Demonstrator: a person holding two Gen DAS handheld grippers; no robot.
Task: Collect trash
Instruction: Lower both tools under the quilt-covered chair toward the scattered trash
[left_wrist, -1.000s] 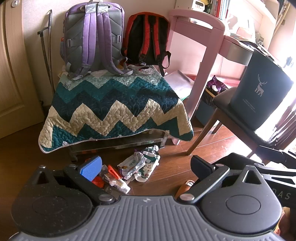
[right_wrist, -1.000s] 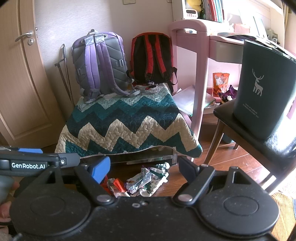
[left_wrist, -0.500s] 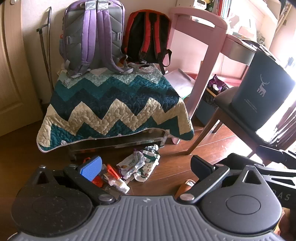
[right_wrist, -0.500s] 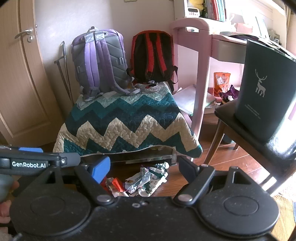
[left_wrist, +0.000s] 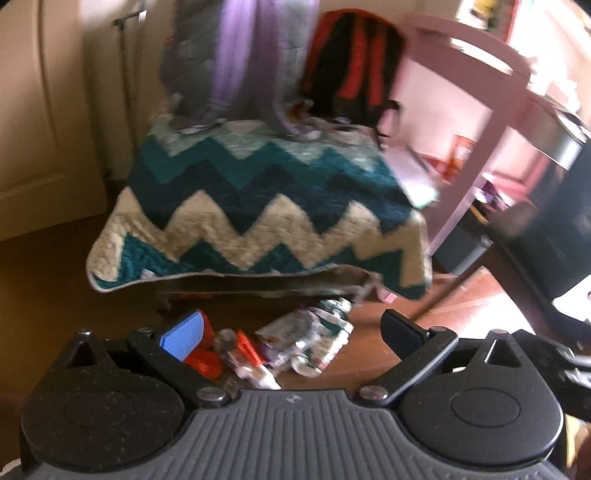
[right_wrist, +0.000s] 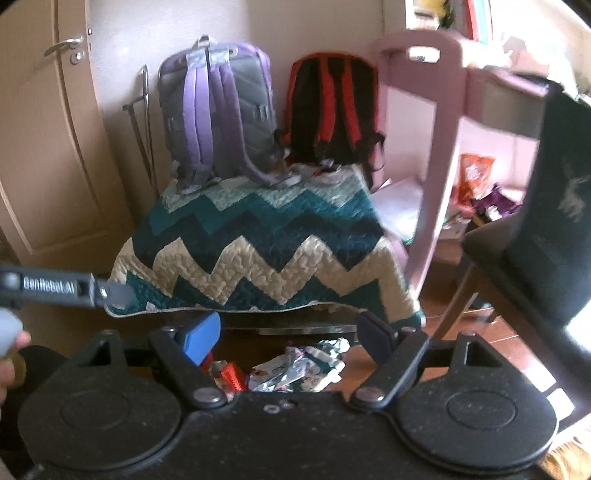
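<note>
A pile of crumpled wrappers (left_wrist: 306, 339) lies on the wooden floor in front of the quilt-covered bench (left_wrist: 258, 206); red wrappers (left_wrist: 201, 360) lie at its left. In the right wrist view the pile (right_wrist: 295, 365) sits between the fingers. My left gripper (left_wrist: 291, 330) is open and empty, above and short of the pile. My right gripper (right_wrist: 290, 332) is open and empty, also short of it. A dark green bin with a deer mark (right_wrist: 557, 229) stands on a chair at the right.
A purple-grey backpack (right_wrist: 218, 110) and a red-black backpack (right_wrist: 332, 107) stand on the bench (right_wrist: 266, 251). A pink desk (right_wrist: 424, 155) is at the right, a door (right_wrist: 48, 147) at the left. The left tool's body (right_wrist: 55, 288) crosses the right view's left side.
Both grippers have moved forward and a little left toward the bench and the pile. The left view is now motion-blurred. Both stay open.
</note>
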